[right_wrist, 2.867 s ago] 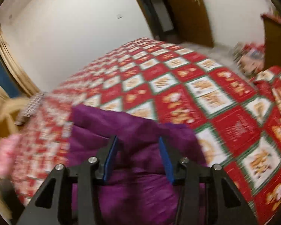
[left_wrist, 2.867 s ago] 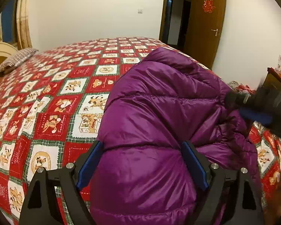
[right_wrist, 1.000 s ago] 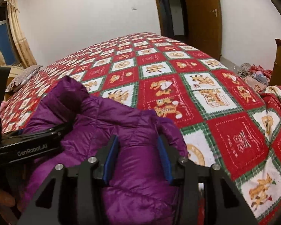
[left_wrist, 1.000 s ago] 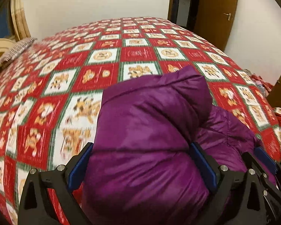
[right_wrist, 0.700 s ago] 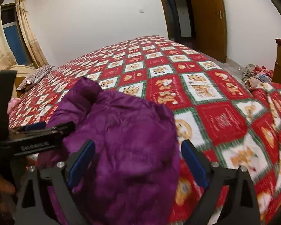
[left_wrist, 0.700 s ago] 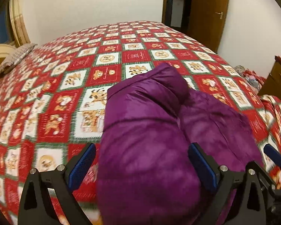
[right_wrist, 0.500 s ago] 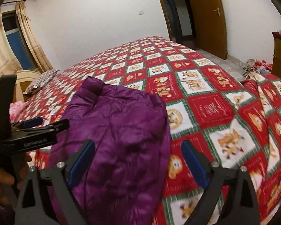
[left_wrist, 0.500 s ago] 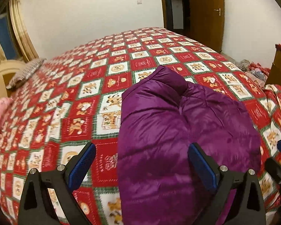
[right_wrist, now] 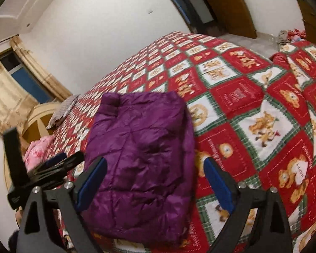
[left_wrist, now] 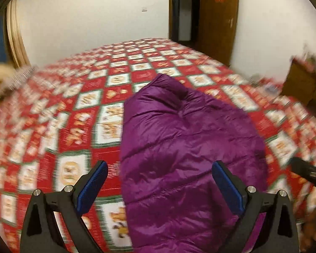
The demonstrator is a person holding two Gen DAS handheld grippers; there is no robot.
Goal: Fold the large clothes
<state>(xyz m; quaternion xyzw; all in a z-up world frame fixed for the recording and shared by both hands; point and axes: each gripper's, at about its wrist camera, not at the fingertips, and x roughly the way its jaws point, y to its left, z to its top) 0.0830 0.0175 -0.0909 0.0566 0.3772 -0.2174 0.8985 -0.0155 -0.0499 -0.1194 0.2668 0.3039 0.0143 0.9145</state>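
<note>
A purple quilted down jacket (left_wrist: 179, 147) lies folded into a compact bundle on the red, white and green patterned bedspread (left_wrist: 78, 113). It also shows in the right wrist view (right_wrist: 141, 151). My left gripper (left_wrist: 160, 186) is open and empty, held above the near end of the jacket. My right gripper (right_wrist: 154, 179) is open and empty, raised over the jacket. The left gripper also shows at the left of the right wrist view (right_wrist: 52, 164), and part of the right gripper shows at the right edge of the left wrist view (left_wrist: 307, 172).
The bedspread (right_wrist: 252, 97) covers a wide bed. A striped pillow (right_wrist: 63, 109) and a pink cloth (right_wrist: 35, 149) lie by the wooden headboard (right_wrist: 40, 118). A brown door (left_wrist: 217, 16) and open doorway stand beyond the bed. A wooden cabinet (left_wrist: 303, 84) stands at the right.
Both grippers let go of the jacket and opened wide, then drew back and up. The jacket now lies folded on the bed. The left view is blurred by motion.
</note>
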